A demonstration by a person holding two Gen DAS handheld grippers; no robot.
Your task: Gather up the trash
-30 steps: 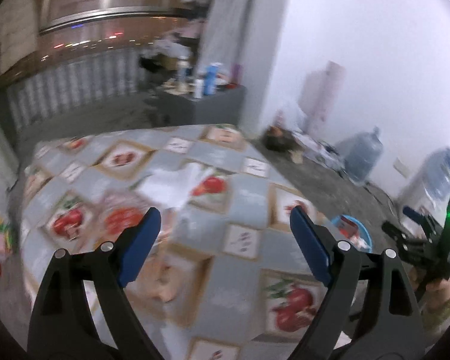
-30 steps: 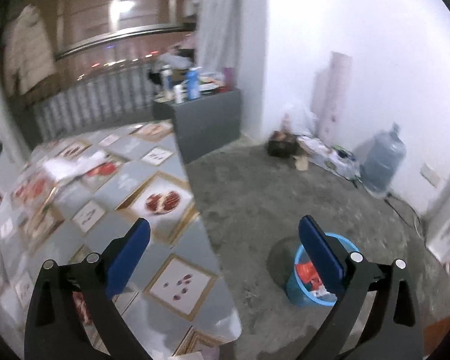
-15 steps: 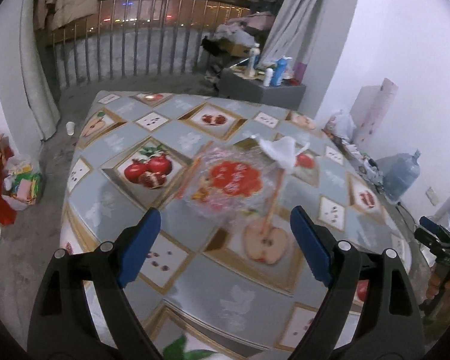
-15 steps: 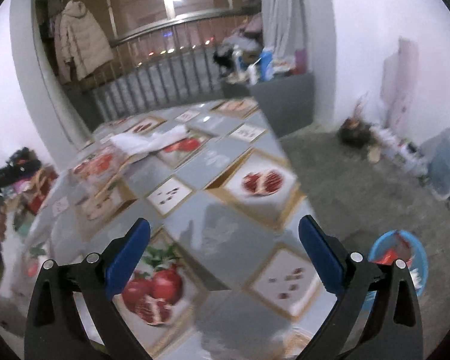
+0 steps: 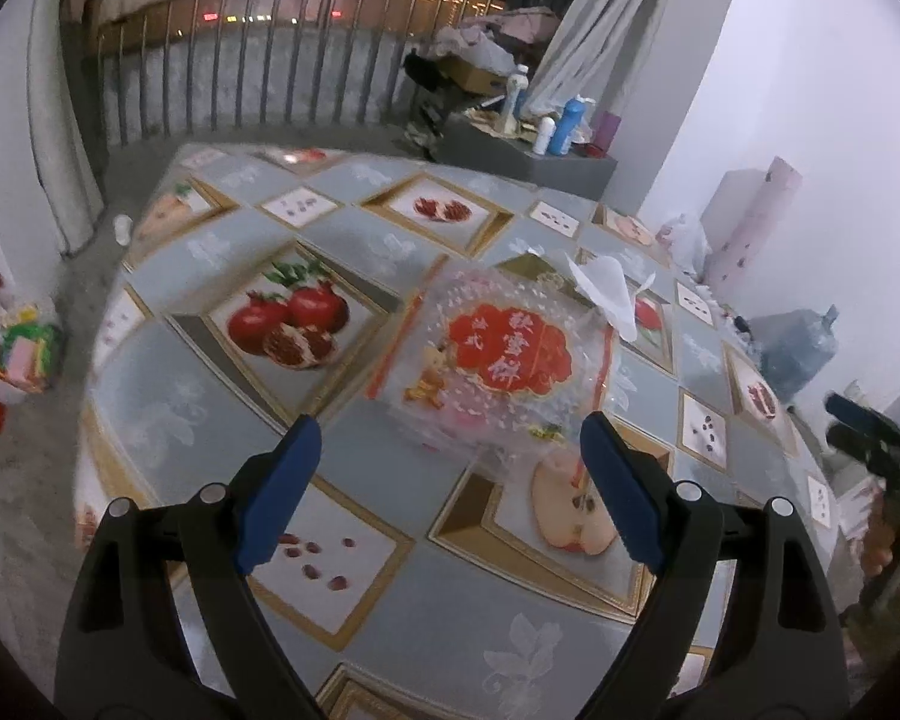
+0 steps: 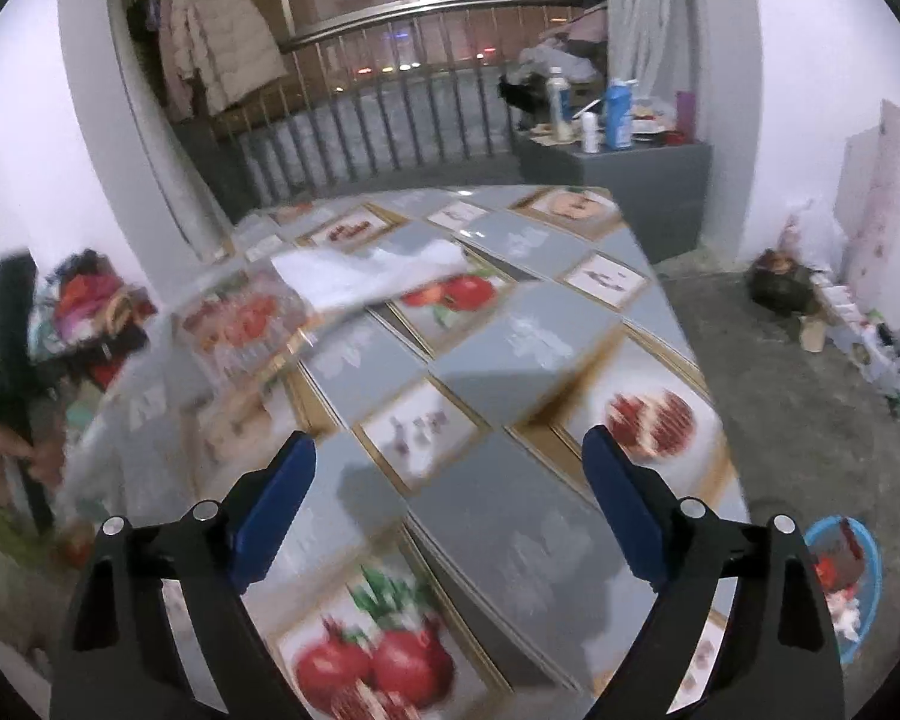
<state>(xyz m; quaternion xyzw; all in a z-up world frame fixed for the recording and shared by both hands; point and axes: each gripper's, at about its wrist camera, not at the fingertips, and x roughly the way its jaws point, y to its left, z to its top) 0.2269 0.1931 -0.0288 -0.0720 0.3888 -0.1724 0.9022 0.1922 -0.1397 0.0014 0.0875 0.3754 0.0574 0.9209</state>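
- Hovering above the table (image 5: 426, 618), the left gripper (image 5: 444, 480) has its blue-padded jaws spread wide and empty, aimed at the clear snack wrapper (image 5: 498, 360) in mid-frame of the left view.
- Wrapper: crinkled transparent plastic with a red printed label, lying flat on the fruit-patterned tablecloth. Its near edge sits just ahead of the jaw line, closer to the right pad. The wide spread looks chosen to straddle a puffed fold of it; that is my reading.
- White tissue (image 5: 609, 294) lies touching or just beside the wrapper's far right corner, toward the upper right of the frame. Likely a second piece of trash.
- Right gripper (image 6: 447, 498) is likewise splayed, nothing between the pads, held over the table's right-hand portion. In its view the wrapper (image 6: 240, 324) and tissue (image 6: 372, 273) sit at left-centre, blurred.
- Blue bin (image 6: 852, 588) stands on the floor at lower right of the right view, off the table edge, already holding red and white scraps. Probable drop point.
- Room: cloth around the wrapper is bare on the near and left sides, so a low approach seems unobstructed. Table edge runs close on the right; the carry to the bin must cross it.
- Risk, judged: thin film may slide instead of bunching.
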